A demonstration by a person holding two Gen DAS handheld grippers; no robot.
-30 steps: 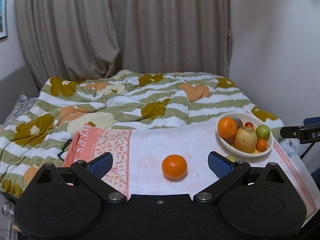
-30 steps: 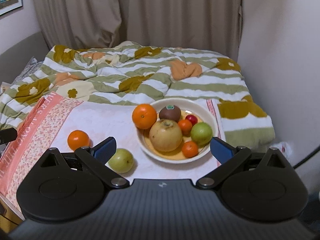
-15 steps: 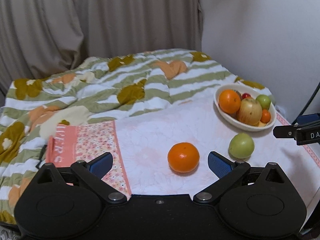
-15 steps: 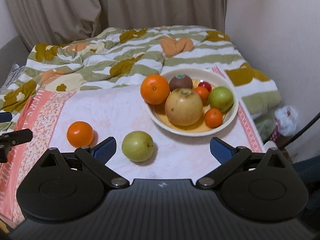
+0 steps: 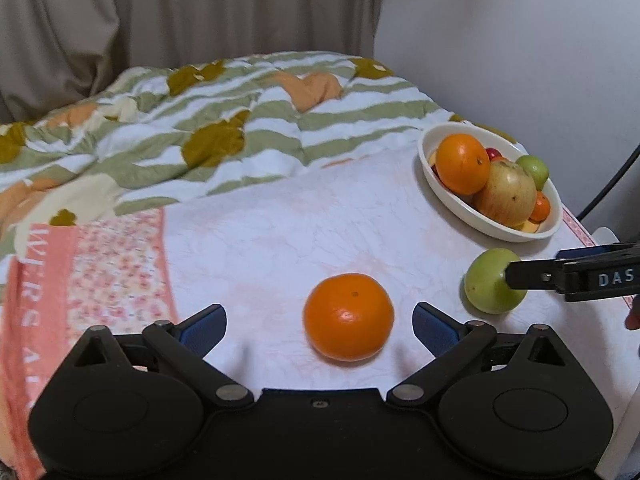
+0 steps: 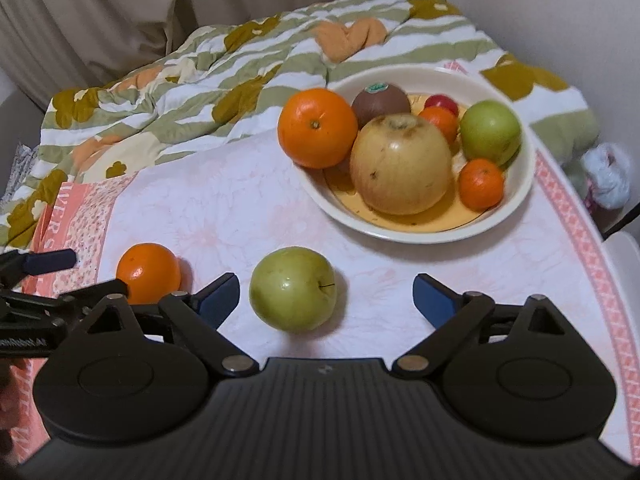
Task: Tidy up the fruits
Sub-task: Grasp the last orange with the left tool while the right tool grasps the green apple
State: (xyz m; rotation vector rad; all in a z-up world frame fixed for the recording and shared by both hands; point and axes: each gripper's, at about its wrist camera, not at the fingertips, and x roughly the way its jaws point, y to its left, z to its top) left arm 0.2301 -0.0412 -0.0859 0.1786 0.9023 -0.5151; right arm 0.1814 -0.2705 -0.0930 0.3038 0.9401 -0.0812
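Observation:
A loose orange point(image 5: 348, 316) lies on the pink tablecloth between the fingers of my left gripper point(image 5: 319, 322). Its jaws are closing, and the blue pads stand clear of the fruit on both sides. A loose green apple point(image 6: 293, 289) sits between the wide-open fingers of my right gripper point(image 6: 327, 295), nearer the left pad and untouched. The white bowl point(image 6: 400, 236) behind holds a big orange point(image 6: 318, 128), a pale apple point(image 6: 400, 164), a kiwi, a green apple and small tangerines. In the left wrist view the bowl point(image 5: 440, 196) is at the far right.
The pink tablecloth point(image 5: 280, 232) has a flowered border point(image 5: 112, 264) at the left. A rumpled green-striped quilt point(image 5: 224, 120) lies behind it, with curtains and a white wall beyond. A black cable point(image 6: 624, 220) and a plastic bag point(image 6: 608, 176) hang off the right edge.
Both grippers have come down and forward toward the table. The orange now lies between the left fingers and the green apple between the right fingers. The left jaws have narrowed slightly.

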